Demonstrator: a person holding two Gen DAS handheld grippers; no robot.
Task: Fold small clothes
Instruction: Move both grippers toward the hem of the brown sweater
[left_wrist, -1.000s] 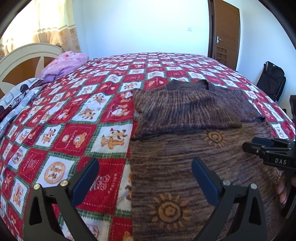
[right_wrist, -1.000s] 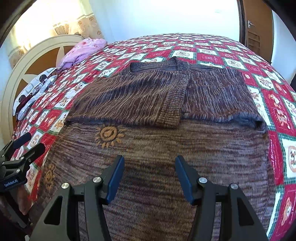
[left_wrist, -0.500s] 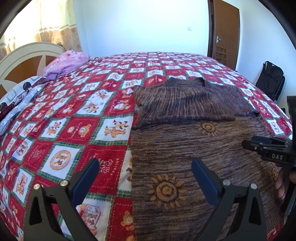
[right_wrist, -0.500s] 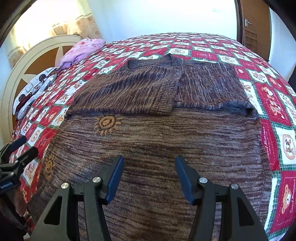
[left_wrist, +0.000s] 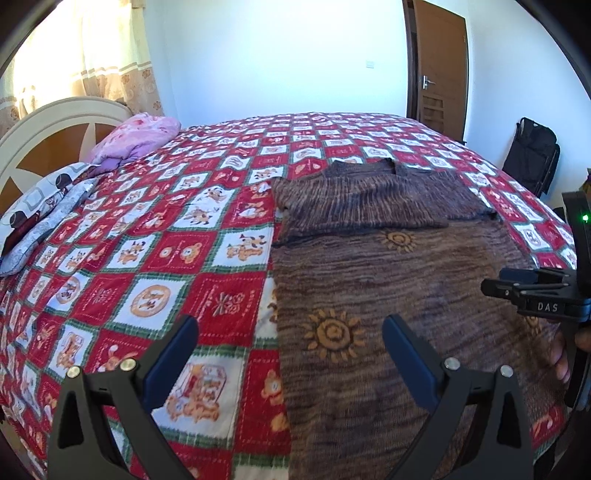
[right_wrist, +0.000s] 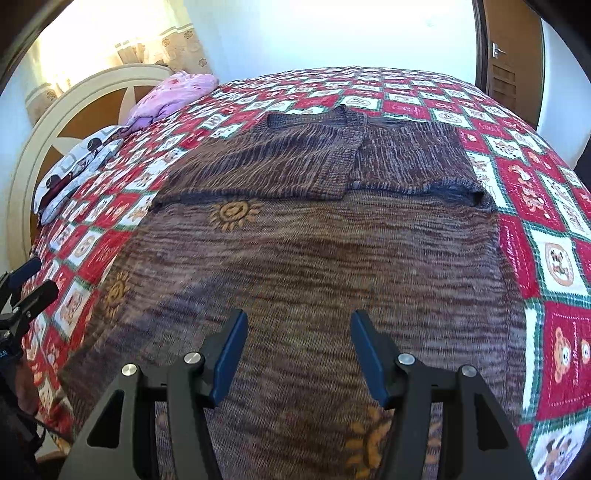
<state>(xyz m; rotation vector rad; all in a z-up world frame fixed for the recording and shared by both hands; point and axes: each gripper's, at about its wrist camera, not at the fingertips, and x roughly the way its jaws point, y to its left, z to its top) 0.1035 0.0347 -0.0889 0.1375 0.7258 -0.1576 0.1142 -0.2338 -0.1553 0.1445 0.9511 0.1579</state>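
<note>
Both hand-held grippers, the left gripper (left_wrist: 288, 343) and the right gripper (right_wrist: 299, 339), hover with jaws wide and empty over a brown sweater (right_wrist: 314, 251) spread on a patchwork bedspread (left_wrist: 147, 236), sleeves folded in at twelve o'clock. The next fold likely calls for gripping the hem, cut off at six o'clock.

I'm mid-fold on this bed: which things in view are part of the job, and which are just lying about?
Part of the job:
- brown sweater, sleeves folded in across the chest
- left gripper, open, empty
- right gripper, open, empty

Just lying about:
- pink bundle by the headboard
- patterned pillow
- black bag near the door
- checked bedspread, only the work surface
</note>
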